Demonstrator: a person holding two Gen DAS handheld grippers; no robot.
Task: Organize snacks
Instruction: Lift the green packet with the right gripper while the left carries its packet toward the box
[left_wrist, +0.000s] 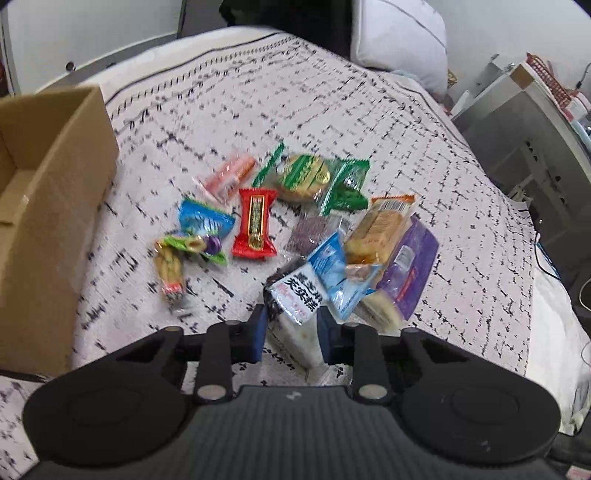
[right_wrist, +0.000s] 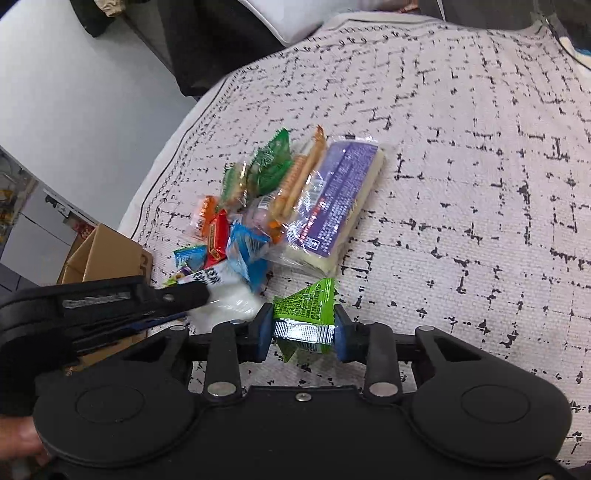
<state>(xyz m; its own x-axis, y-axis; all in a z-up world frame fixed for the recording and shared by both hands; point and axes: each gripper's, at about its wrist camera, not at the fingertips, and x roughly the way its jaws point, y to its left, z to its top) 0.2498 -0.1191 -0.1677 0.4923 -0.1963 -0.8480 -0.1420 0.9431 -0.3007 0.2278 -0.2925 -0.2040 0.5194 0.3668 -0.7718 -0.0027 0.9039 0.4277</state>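
While snack pile (left_wrist: 295, 221) crowds, cardboard box (left_wrist: 48, 206) beside.

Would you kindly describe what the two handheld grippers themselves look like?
Both the left gripper and right gripper are matte black plastic with two round discs on a ribbed body, silver pivot rivets and blue finger pads. The right has one silver screw at the centre.

White-and-black snack packet (left_wrist: 295, 295), at the 6 o'clock edge of the pile: bold black Chinese characters, legible as "夹夹糕", with pink script below, unreadable. Print on all other wrappers too blurred to read.
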